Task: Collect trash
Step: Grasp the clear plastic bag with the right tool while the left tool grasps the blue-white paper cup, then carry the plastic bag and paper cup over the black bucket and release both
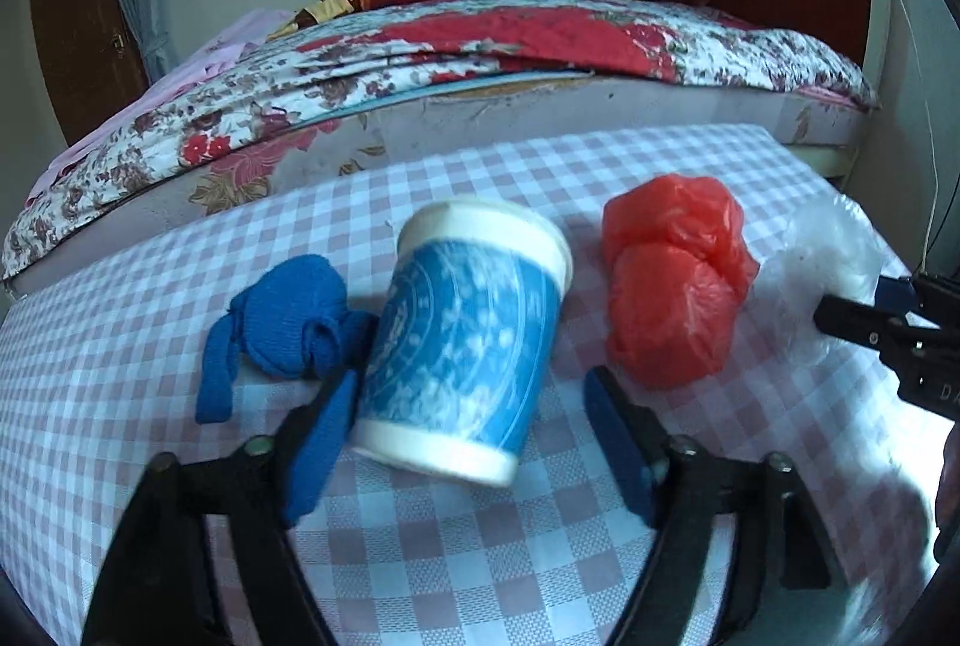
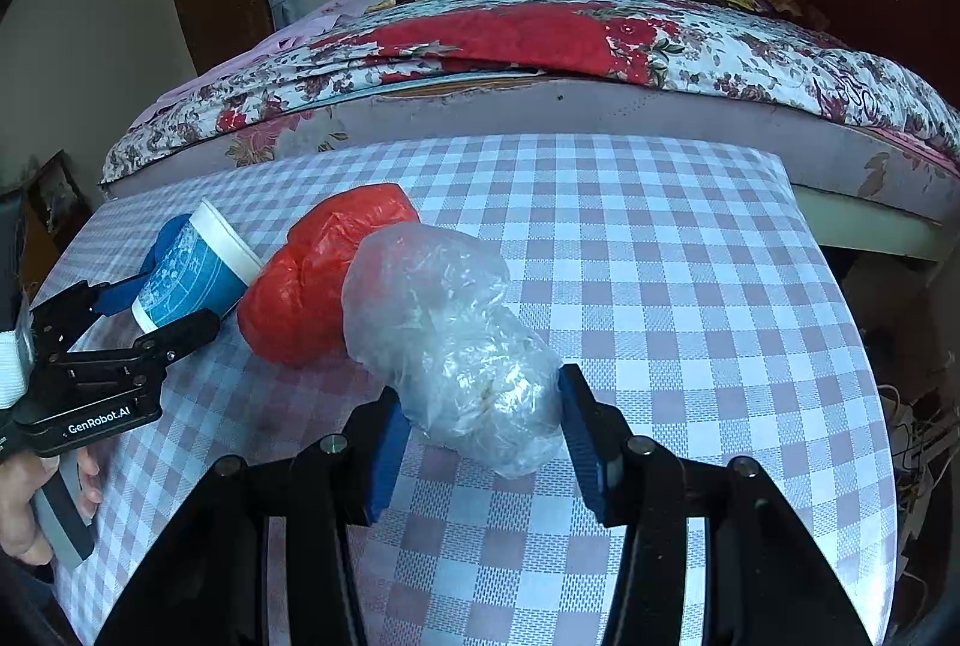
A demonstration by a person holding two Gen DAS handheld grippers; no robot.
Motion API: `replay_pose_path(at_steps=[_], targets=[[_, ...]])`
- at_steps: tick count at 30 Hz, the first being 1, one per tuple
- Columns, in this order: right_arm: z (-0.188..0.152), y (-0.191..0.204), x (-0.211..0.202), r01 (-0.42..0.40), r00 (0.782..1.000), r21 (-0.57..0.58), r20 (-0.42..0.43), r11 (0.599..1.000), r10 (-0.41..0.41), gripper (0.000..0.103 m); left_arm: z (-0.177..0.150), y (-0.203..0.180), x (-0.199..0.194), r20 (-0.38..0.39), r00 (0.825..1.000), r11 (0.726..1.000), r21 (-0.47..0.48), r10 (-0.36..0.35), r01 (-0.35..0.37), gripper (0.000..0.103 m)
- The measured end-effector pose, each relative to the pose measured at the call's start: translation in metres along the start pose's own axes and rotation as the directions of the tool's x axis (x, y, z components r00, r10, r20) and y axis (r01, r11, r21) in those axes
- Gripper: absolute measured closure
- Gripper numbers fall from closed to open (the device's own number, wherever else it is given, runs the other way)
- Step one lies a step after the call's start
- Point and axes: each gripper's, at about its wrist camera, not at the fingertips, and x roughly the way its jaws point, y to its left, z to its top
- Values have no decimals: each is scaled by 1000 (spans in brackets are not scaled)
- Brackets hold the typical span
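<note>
While tilted, blue cup between left tool pads

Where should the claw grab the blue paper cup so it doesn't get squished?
Probably low on the blue paper cup, near its stiff white base ring, coming from the near side with one finger on each side. It stands tilted, mouth leaning away, and the left claw already straddles that lower wall.

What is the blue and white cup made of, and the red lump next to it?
The blue-printed white cup looks like matte paper or thin card: it has a rolled white rim and no shine. The red crumpled bundle looks like thin plastic bag film: glossy, wrinkled, slightly see-through. What is inside cannot be seen.
</note>
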Motion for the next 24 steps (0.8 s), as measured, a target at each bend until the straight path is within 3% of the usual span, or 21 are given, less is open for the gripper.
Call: replay_pose_path(at_steps=[1, 4, 16, 24], targets=[[0, 0, 1, -1, 1000, 0, 0, 1000, 1, 53, -1, -1, 2, -10, 1000, 1000, -2, -3, 3, 44], [0, 2, 0, -8, 1000, -7, 0, 1000, 8, 53, -5, -1, -2, 4, 1000, 1000, -17, -15, 15, 46], [-1, 7, -19, -16, 1000, -22, 14, 1000, 17, 56, -20, 0, -36, 39, 999, 998, -57, 21, -19, 47], [-14, 16, -58, -40, 997, -60, 65, 997, 44, 56, -47, -2, -80, 65, 997, 995, -92, 46, -39, 48]])
